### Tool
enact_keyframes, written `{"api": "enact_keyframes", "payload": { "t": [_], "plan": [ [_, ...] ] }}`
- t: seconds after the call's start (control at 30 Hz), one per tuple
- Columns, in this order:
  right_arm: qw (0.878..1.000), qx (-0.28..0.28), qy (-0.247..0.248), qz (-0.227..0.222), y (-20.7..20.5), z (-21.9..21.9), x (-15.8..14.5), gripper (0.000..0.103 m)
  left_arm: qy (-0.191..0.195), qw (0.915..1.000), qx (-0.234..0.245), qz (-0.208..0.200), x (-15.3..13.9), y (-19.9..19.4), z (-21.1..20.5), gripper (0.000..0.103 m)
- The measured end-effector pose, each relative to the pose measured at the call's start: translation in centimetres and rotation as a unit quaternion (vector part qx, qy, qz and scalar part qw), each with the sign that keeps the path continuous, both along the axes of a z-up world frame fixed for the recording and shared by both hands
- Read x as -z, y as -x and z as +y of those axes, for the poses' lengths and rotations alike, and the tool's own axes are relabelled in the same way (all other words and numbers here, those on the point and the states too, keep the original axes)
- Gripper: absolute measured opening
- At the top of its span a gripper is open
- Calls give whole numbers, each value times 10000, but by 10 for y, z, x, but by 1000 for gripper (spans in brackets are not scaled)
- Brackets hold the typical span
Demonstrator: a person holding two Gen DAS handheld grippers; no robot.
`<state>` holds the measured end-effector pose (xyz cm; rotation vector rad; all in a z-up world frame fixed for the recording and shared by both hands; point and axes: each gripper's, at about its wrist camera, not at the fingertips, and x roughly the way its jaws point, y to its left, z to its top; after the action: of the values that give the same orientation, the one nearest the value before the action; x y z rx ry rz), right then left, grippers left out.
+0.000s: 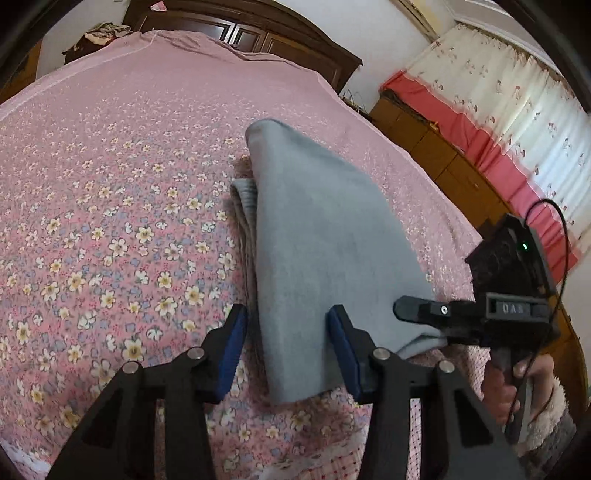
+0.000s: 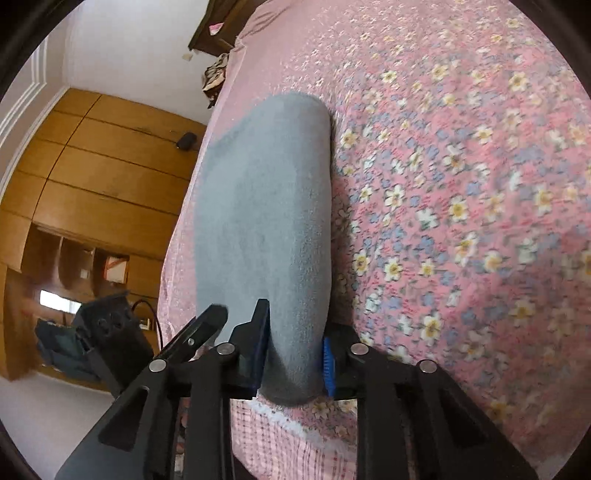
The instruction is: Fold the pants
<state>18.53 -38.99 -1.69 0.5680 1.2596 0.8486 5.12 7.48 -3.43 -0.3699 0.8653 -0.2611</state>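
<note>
The grey pants (image 1: 314,229) lie folded into a long bundle on the pink flowered bedspread (image 1: 110,206), near the bed's right edge. My left gripper (image 1: 291,343) straddles the bundle's near end, with its blue pads against both sides of the cloth. In the right wrist view, the pants (image 2: 266,206) run away from me. My right gripper (image 2: 293,358) is shut on their near end, the cloth bunched between the pads. From the left wrist view, the right gripper (image 1: 406,317) comes in from the right with one finger lying over the cloth. The other finger is hidden.
A dark wooden headboard (image 1: 251,33) stands at the far end of the bed. Wooden cabinets (image 1: 436,147) and a white and red curtain (image 1: 517,122) line the right side. Clothes (image 1: 105,33) are piled at the back left. A hand in a fleecy sleeve (image 1: 517,391) holds the right gripper.
</note>
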Motion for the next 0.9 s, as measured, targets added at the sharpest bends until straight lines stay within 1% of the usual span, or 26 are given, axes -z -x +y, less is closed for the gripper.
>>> {"api": "enact_keyframes", "payload": {
  "t": [0.07, 0.1, 0.13, 0.17, 0.2, 0.23, 0.3, 0.33, 0.4, 0.43, 0.47, 0.5, 0.53, 0.57, 0.6, 0.67, 0.73, 0.8, 0.83, 0.87, 0.9],
  "plan": [
    [9992, -101, -33, -380, 7, -7, -18, 27, -117, 9999, 30, -55, -9, 7, -1, 46],
    [9990, -98, 1, -445, 9, -7, -23, 27, -199, 9996, 95, -182, -18, 11, -3, 45],
    [9987, -65, 78, -496, 12, -10, -27, 27, -252, 9988, 234, -341, -28, 14, -8, 39],
    [9983, -89, 107, -572, 14, -9, -30, 27, -313, 9979, 359, -433, -34, 20, -12, 30],
    [9973, -109, 183, -699, 18, -7, -35, 26, -471, 9968, 490, -427, -39, 19, -19, 14],
    [9960, -97, 251, -846, 23, -6, -40, 26, -548, 9962, 535, -404, -40, 16, -24, 14],
    [9950, -25, 304, -954, 28, -2, -49, 24, -588, 9957, 596, -407, -35, 12, -29, 14],
    [9944, 97, 365, -986, 29, -6, -52, 22, -601, 9958, 592, -361, -31, 9, -31, 14],
    [9921, 454, 702, -938, 28, -20, -54, 21, -572, 9965, 563, -227, -19, 2, -30, 14],
    [9903, 651, 902, -830, 26, -27, -55, 20, -569, 9967, 544, -185, -13, 2, -33, 14],
    [9919, 696, 733, -774, 25, -33, -56, 18, -542, 9970, 538, -133, -7, 3, -31, 14],
    [9946, 661, 419, -686, 25, -36, -57, 18, -488, 9973, 528, -115, -2, 6, -29, 14],
    [9968, 541, 52, -584, 27, -35, -60, 18, -445, 9977, 506, -105, 2, 11, -25, 15],
    [9972, 416, -111, -611, 29, -32, -63, 18, -405, 9979, 498, -81, 3, 13, -24, 15],
    [9970, 192, -164, -726, 33, -23, -69, 18, -360, 9983, 446, -50, 1, 15, -22, 17],
    [9960, -108, -26, -890, 41, -5, -72, 18, -340, 9987, 313, -202, -15, 22, -20, 16],
    [9952, -263, 209, -915, 42, 11, -65, 18, -318, 9982, 210, -461, -31, 37, -24, 16],
    [9957, -290, 412, -772, 42, 20, -48, 18, -350, 9964, 221, -746, -46, 47, -33, 16],
    [9961, -279, 547, -627, 42, 21, -34, 18, -411, 9949, 255, -883, -50, 48, -40, 16],
    [9960, -264, 645, -559, 43, 19, -26, 7, -551, 9936, 309, -933, -48, 47, -51, 16],
    [9957, -234, 735, -522, 44, 17, -18, 0, -698, 9934, 343, -842, -42, 40, -60, 16]
  ]
}}
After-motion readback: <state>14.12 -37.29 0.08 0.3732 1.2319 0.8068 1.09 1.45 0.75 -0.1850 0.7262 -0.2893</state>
